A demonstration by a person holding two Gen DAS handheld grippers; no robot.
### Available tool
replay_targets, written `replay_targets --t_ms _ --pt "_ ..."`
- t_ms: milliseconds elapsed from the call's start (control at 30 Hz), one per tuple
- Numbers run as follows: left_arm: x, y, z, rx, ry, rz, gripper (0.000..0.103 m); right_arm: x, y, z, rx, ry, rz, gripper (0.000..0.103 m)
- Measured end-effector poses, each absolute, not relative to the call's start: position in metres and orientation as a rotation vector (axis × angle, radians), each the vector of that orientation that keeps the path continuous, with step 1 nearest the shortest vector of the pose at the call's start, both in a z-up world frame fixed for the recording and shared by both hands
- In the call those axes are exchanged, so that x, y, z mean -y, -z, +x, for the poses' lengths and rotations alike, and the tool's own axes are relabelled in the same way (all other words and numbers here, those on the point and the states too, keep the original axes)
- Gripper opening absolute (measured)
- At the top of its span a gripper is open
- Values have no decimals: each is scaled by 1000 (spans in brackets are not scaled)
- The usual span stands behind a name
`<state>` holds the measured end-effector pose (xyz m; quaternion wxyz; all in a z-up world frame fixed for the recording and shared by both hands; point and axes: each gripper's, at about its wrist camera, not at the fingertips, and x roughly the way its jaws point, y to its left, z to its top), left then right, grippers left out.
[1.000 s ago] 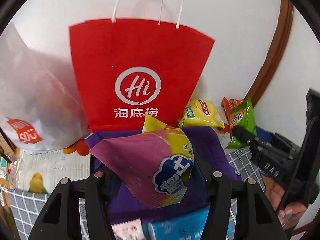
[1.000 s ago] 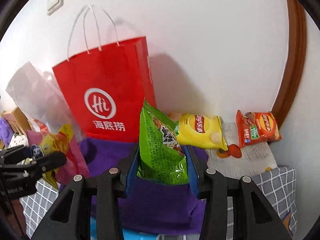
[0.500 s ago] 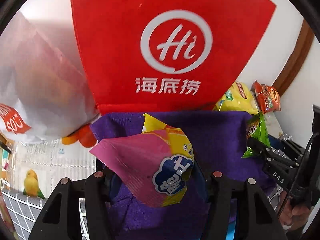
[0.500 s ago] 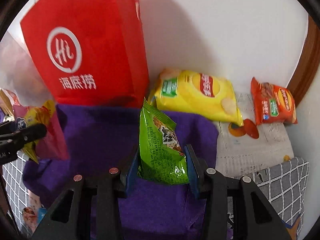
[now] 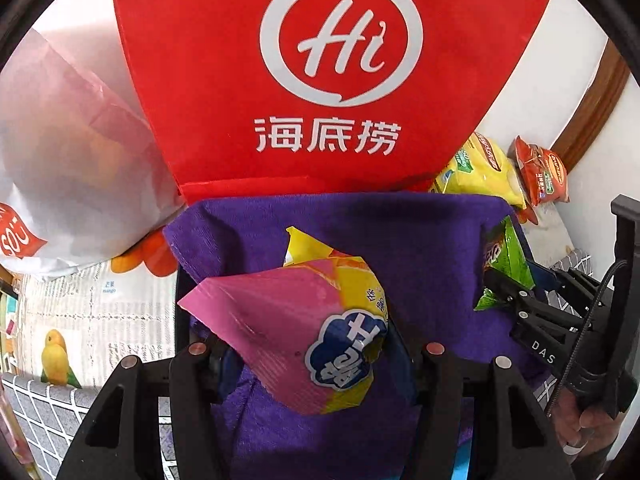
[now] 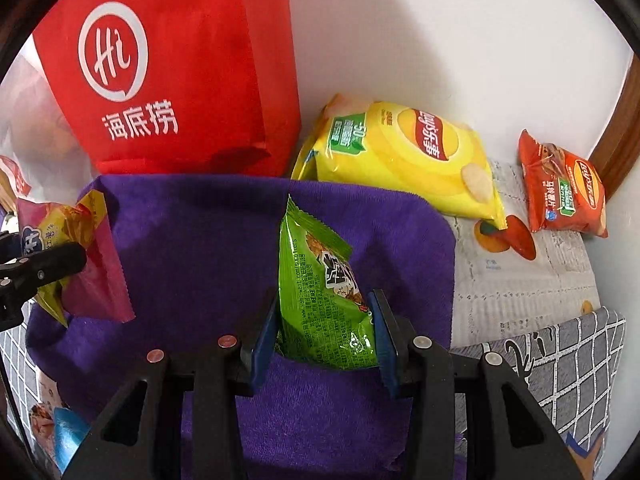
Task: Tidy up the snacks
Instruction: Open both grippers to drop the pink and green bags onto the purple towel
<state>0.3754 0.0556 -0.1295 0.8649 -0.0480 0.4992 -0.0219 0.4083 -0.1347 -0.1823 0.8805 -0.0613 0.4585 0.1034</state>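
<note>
Right wrist view: the right gripper (image 6: 324,332) clamps a green packet (image 6: 324,300) above the purple cloth (image 6: 208,240); the left gripper (image 5: 308,344) grips a pink packet (image 5: 296,328); neither seems placed yet.

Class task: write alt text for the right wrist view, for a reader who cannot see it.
The right claw grips a green snack packet above a purple towel. Behind stand a red paper bag, a yellow chip bag and an orange chip bag.

Bright, even light; soft shadow behind the red bag (image 6: 172,72); sharp focus, fisheye-curved dark corners.
</note>
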Motion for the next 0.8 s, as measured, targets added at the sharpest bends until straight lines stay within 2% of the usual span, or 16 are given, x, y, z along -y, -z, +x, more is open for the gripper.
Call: replay_targets --t_ms 500,567,733,800 --pt "-47 142 378 -1111 36 -79 58 132 188 412 -976 -219 -158 45" --pt "-46 143 379 -1113 37 -76 59 132 186 412 -975 -212 -163 49" --pt "-43 143 379 -1106 40 -72 59 136 174 409 -947 -209 -147 68" --pt "-41 144 380 -1106 41 -67 60 137 169 407 -932 -215 -137 68"
